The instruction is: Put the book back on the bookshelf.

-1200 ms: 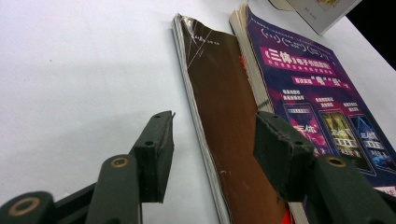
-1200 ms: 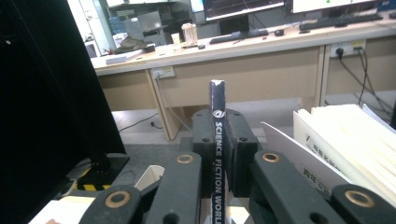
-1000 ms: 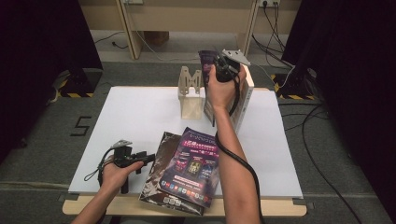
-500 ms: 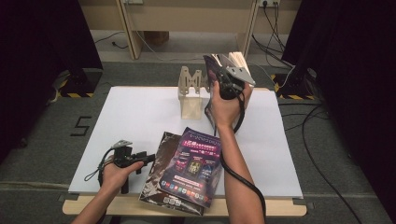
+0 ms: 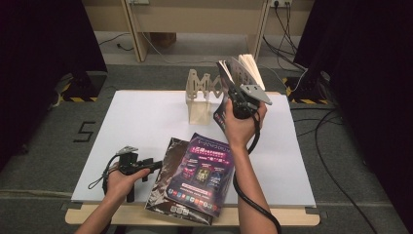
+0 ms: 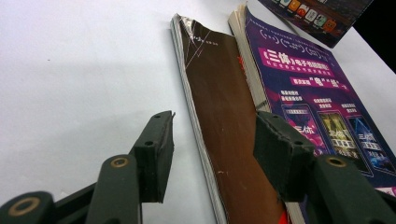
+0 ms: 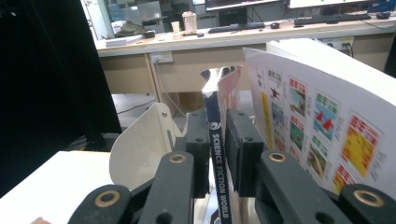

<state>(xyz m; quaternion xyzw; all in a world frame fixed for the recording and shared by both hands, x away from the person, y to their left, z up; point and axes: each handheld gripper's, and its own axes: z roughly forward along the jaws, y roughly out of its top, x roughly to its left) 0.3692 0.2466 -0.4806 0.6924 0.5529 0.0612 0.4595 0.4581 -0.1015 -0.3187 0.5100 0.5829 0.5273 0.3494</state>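
- Since a second ago, my right gripper (image 5: 233,90) lifts its magazine (image 7: 219,154) beside the rack (image 5: 200,95), jaws just loosening, pads touching its spine.
- My left gripper (image 6: 212,149) rests open, straddling the brown book (image 6: 224,130).

A white tabletop (image 5: 146,126) fills the middle of the high view, on grey floor. Two magazines (image 5: 195,180) lie stacked at its lower centre, the purple-covered one on top. Black curtains (image 5: 44,63) stand at the left and right edges. Cables (image 5: 336,161) trail over the floor at right. A "5" marking (image 5: 84,131) sits left of the tabletop.
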